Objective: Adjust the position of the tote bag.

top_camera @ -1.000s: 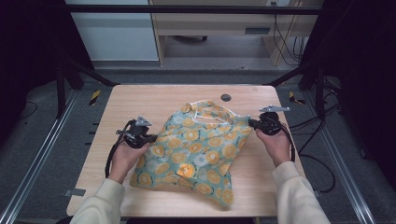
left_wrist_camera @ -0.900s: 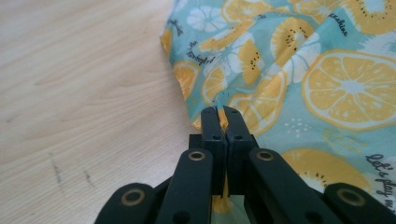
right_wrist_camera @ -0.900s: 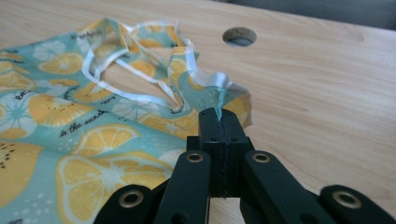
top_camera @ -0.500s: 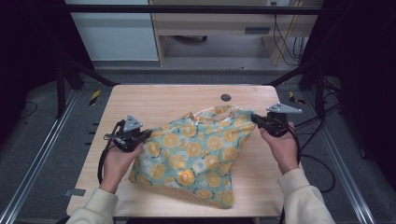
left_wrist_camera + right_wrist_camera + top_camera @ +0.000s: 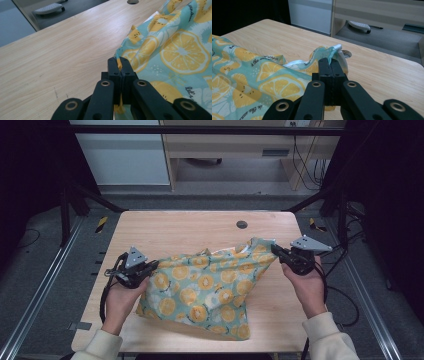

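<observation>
Wooden table [image 5: 165, 227] bare at far edge | both hand-held grippers, left [image 5: 154, 265] and right [image 5: 274, 250], clamped on lemon-print cloth [image 5: 210, 287] corners

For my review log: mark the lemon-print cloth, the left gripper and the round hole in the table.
lemon-print cloth [image 5: 210, 290], high view, middle of the printed fabric.
left gripper [image 5: 120, 62], left gripper view, tips of jaws shut on the cloth's edge.
round hole [image 5: 242, 224], high view, its centre.

The cloth [image 5: 210, 290] I hold is teal with yellow lemon slices, rumpled and stretched across the bench [image 5: 190, 227] between my two corners, its near part sagging in folds toward me.
</observation>
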Demonstrator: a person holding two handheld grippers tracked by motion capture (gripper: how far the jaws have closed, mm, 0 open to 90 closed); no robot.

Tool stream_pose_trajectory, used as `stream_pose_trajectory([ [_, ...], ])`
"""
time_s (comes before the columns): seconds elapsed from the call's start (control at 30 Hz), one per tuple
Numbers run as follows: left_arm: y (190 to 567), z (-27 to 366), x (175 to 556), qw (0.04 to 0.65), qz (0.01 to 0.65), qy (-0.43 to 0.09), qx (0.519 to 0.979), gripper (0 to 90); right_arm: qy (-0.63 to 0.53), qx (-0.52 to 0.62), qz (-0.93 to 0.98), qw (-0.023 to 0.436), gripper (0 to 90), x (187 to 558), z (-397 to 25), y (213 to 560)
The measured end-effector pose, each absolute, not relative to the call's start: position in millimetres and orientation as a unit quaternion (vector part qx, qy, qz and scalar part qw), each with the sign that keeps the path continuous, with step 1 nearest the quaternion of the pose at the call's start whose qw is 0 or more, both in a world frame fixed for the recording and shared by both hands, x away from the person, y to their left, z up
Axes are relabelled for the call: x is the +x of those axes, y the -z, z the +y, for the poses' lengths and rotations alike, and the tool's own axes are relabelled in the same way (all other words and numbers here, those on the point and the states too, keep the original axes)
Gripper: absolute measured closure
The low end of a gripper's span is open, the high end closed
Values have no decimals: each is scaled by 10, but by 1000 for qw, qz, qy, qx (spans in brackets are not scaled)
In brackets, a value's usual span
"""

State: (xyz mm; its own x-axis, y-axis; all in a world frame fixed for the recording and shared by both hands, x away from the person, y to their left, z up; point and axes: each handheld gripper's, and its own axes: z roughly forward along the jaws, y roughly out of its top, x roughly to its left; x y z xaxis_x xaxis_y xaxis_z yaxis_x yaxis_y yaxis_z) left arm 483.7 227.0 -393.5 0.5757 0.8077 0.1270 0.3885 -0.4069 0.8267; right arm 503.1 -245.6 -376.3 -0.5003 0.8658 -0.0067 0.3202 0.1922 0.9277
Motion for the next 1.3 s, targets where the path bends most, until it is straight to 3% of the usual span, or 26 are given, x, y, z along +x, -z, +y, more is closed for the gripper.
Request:
stream_pose_trajectory([
  [0.37,3970,2361,4653,416,365,-278,785,900,-508,402,706,288,900,4879,-2435,3723],
  [0.9,4060,2542,4213,465,361,-271,762,899,-543,365,698,289,900,4295,-2379,3697],
  [1.3,4130,2629,3927,490,338,-254,762,898,-582,357,677,274,900,3908,-2478,3936],
])
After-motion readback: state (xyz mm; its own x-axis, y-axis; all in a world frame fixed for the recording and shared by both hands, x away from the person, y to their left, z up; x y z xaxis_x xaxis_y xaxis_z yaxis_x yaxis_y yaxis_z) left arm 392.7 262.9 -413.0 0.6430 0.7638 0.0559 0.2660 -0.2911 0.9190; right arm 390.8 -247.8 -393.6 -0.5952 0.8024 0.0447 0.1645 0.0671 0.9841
